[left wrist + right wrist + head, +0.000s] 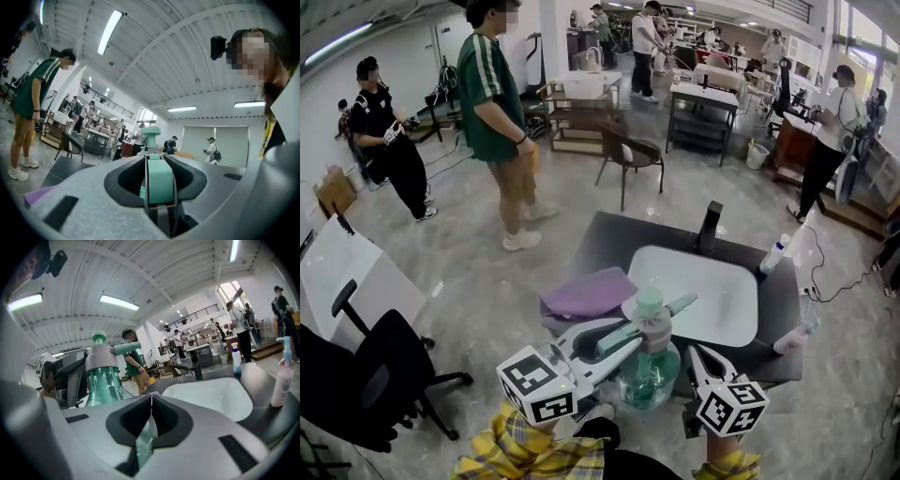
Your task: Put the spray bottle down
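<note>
Left gripper (628,338) clamps spray bottle (650,375); right gripper (695,353) closed.

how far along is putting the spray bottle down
Nothing looks finished yet. In hand: the left gripper is clamped on the teal trigger of the spray bottle, which seems to hang just off the near edge of the dark counter. The right gripper sits beside it, shut and empty. Left: stand the bottle on the counter and release.

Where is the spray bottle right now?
Head view, bottom centre: the spray bottle is held by the left claw near the white sink's front edge, right claw beside it.
</note>
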Demonstrator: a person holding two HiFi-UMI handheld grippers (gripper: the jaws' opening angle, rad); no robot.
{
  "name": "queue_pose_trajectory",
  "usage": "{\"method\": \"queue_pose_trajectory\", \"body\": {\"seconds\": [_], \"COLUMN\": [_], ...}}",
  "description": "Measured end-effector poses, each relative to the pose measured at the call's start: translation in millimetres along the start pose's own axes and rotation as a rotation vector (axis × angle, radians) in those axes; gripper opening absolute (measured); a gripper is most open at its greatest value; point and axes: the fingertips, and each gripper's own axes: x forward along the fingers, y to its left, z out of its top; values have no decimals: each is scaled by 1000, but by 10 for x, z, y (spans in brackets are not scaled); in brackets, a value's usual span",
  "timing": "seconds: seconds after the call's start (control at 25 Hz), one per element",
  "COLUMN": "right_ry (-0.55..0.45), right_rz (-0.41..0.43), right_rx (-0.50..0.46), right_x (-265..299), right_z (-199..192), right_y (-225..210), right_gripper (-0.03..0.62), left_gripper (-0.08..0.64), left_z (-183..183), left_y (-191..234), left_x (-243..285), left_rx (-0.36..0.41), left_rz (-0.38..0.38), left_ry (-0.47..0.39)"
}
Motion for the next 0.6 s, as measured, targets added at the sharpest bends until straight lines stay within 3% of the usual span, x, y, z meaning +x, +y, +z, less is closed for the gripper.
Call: {"method": "queue_pose_trajectory", "body": {"seconds": [0.6], "right_ry": [-9], "right_rz": [-79], "right_rx": [19], "right_x": [1143], "right_z": [440], "right_y": [-195], "right_gripper": [8], "left_gripper": [120], "left_z": [472], "left_y": [1162], "left_x": [444], "left_rx": [15], "left_rz": [-95], "left_ry": [1]}}
